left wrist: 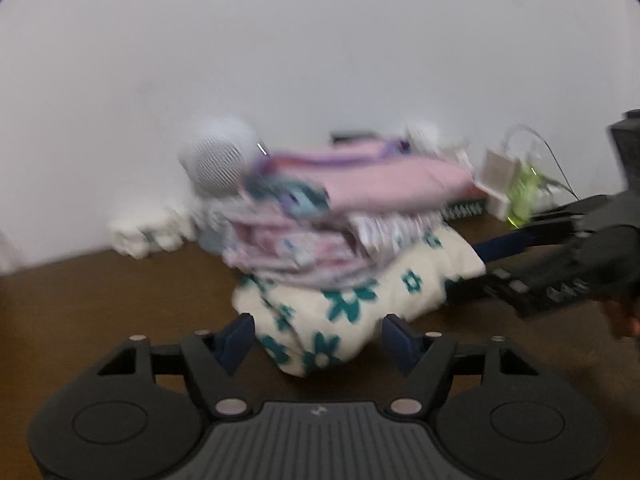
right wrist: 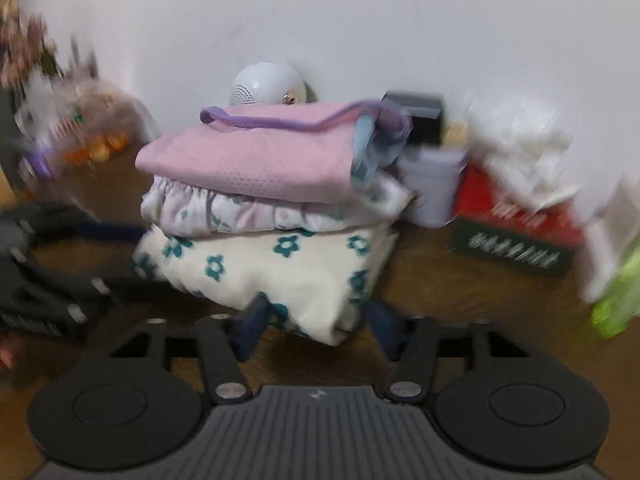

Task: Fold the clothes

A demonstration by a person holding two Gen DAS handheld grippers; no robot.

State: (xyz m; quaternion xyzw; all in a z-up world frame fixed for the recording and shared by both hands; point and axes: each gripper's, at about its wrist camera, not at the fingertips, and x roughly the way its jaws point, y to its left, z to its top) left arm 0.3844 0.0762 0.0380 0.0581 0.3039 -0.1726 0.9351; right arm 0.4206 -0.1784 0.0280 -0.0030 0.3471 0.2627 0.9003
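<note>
A stack of folded clothes stands on the brown table (right wrist: 460,304). A pink garment (right wrist: 248,160) lies on top, a white frilly one (right wrist: 260,212) sits under it, and a cream garment with teal flowers (right wrist: 280,272) is at the bottom. My right gripper (right wrist: 318,316) grips a near corner of the cream garment, which fills the gap between its pads. My left gripper (left wrist: 318,328) clamps another corner of the cream garment (left wrist: 344,292) the same way. Each gripper shows in the other's view at the stack's side: the right gripper (left wrist: 476,270) and the left gripper (right wrist: 140,256). Both views are blurred.
A white round device (right wrist: 264,84) stands against the wall behind the stack. A pale tub (right wrist: 432,188) and a red box (right wrist: 516,208) sit at the right, with something bright green (right wrist: 616,304) beyond. A clear bag with orange fruit (right wrist: 92,148) lies at the left.
</note>
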